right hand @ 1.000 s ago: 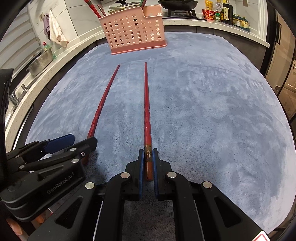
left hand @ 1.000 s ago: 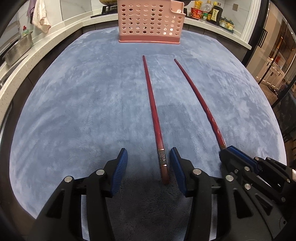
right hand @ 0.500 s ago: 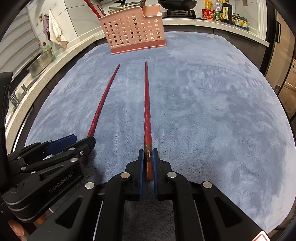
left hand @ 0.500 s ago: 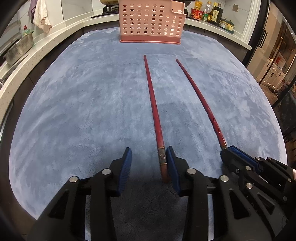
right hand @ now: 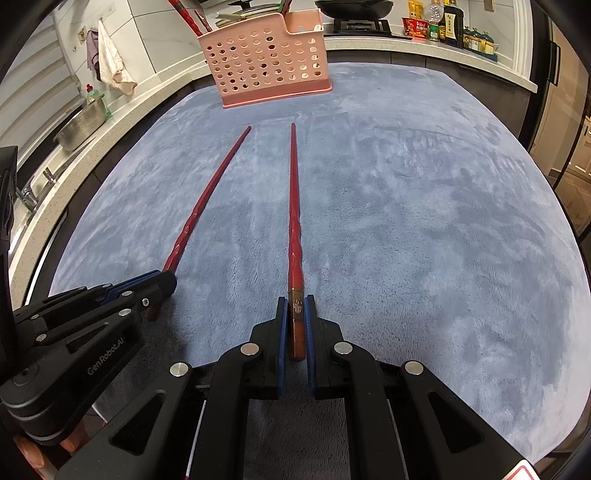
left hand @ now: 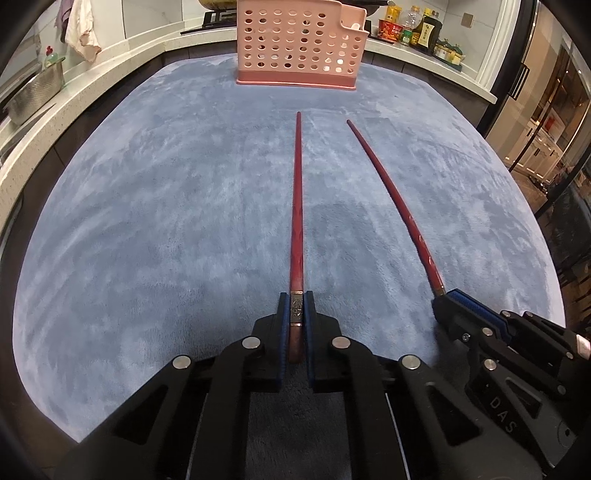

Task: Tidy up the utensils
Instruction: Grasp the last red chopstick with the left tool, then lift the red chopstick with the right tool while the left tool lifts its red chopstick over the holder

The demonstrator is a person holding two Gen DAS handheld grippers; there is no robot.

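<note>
Two long red chopsticks lie side by side on a blue plush mat (left hand: pixel 166 221), tips toward a pink perforated basket (left hand: pixel 299 44) at the far edge. My left gripper (left hand: pixel 296 299) is closing its jaws on the thick end of the left chopstick (left hand: pixel 296 206), and the blue pads press it from both sides. In the right wrist view my right gripper (right hand: pixel 296 301) is shut on the thick end of the right chopstick (right hand: pixel 293 206). The left gripper (right hand: pixel 159 280) shows beside it, holding the left chopstick (right hand: pixel 207 199). The basket (right hand: pixel 266 59) holds other utensils.
A white counter (left hand: pixel 74 110) curves around the mat. On it are a steel colander (right hand: pixel 83 123), a hanging cloth (right hand: pixel 110 62), a pan on a hob (right hand: pixel 354 7) and several bottles and jars (left hand: pixel 417 29). A glass door stands at the right (left hand: pixel 546 110).
The left gripper's jaws came together from wide apart onto the left chopstick's end. The right gripper kept its grip and neither hand shifted.
</note>
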